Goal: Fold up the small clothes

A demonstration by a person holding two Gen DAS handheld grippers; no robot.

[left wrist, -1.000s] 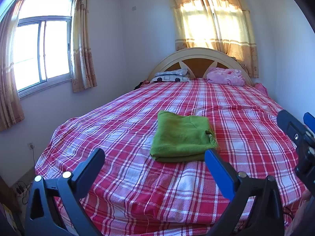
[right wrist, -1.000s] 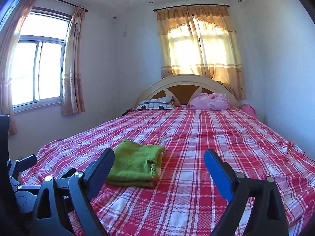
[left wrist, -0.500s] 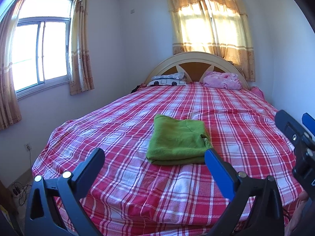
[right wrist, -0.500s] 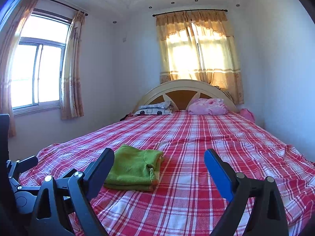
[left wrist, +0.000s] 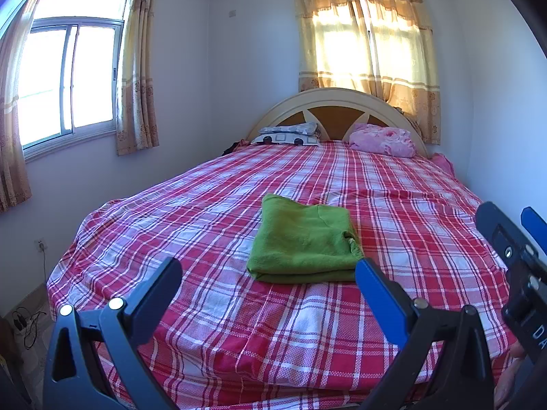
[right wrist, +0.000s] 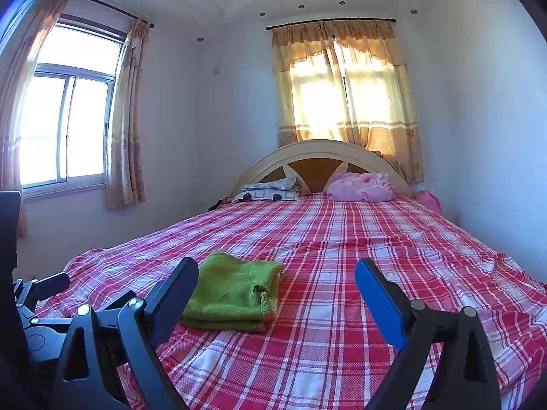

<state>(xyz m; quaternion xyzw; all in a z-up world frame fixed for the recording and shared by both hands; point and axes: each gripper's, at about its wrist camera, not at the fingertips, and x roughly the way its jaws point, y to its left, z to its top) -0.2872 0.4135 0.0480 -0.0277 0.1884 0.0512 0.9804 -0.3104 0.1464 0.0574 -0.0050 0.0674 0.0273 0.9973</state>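
A green garment (left wrist: 302,241) lies folded in a neat rectangle on the red plaid bed sheet (left wrist: 393,198). It also shows in the right wrist view (right wrist: 232,292), left of centre. My left gripper (left wrist: 268,278) is open and empty, held back above the bed's foot, short of the garment. My right gripper (right wrist: 277,283) is open and empty, to the right of the garment and also held back from it. The right gripper's body (left wrist: 512,256) shows at the right edge of the left wrist view.
A patterned pillow (left wrist: 287,135) and a pink bundle (left wrist: 383,140) lie by the curved headboard (left wrist: 336,102). A window (left wrist: 68,78) is in the left wall, and a curtained window (left wrist: 365,37) is behind the bed. Cables (left wrist: 25,324) lie on the floor at the left.
Both grippers have drawn back and tilted up, so the folded garment sits farther away and more wall and ceiling show. The garment has not moved.
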